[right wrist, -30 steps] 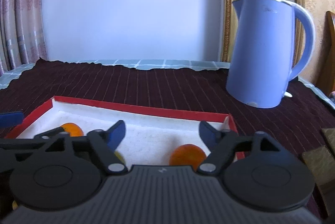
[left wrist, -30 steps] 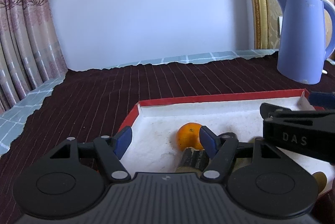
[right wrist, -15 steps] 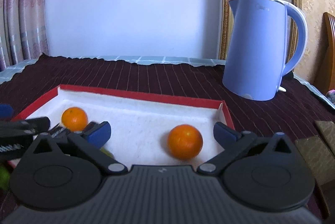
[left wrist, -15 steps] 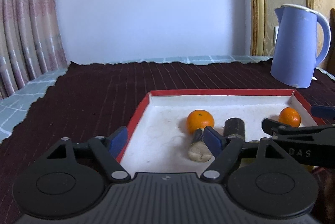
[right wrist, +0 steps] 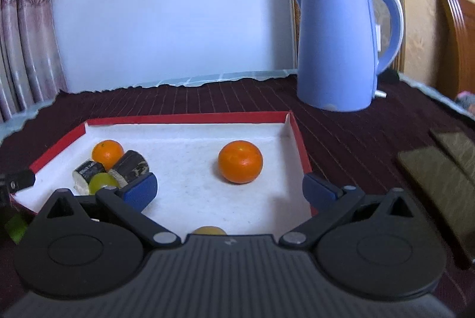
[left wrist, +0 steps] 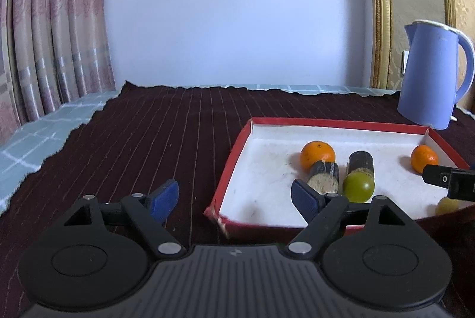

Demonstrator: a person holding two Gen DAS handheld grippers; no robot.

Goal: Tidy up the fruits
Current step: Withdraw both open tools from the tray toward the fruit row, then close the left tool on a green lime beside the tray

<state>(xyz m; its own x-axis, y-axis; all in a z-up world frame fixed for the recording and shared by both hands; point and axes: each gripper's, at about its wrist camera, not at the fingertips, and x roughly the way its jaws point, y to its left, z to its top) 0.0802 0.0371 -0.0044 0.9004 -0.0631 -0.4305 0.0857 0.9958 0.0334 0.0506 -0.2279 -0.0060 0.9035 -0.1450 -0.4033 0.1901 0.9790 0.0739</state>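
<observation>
A red-rimmed tray (right wrist: 190,118) lay on the desk (left wrist: 148,145), which was covered by a dark striped cloth, with a blue kettle (right wrist: 335,42) standing beyond its far right corner. The fruits sat inside the tray, probably gathered there to keep them from rolling across the desk: one orange (right wrist: 240,161) lay alone near the right wall, a second orange (right wrist: 107,152) sat toward the far left corner, touching two dark cut cane pieces (right wrist: 130,166), and a green fruit (right wrist: 102,183) rested against those pieces on the near side. A yellowish fruit (right wrist: 209,230) just showed at the near edge, mostly hidden by the tool body. The right tool (right wrist: 230,190) stood wide open and empty, its jaws bracketing the near right part of the tray with the lone orange beyond them, untouched. The left tool (left wrist: 234,196) was opening, with nothing between its jaws; it hung by the tray's near left corner, one finger over the cloth and one over the tray. Both tools looked free to pick a fruit or finish.
</observation>
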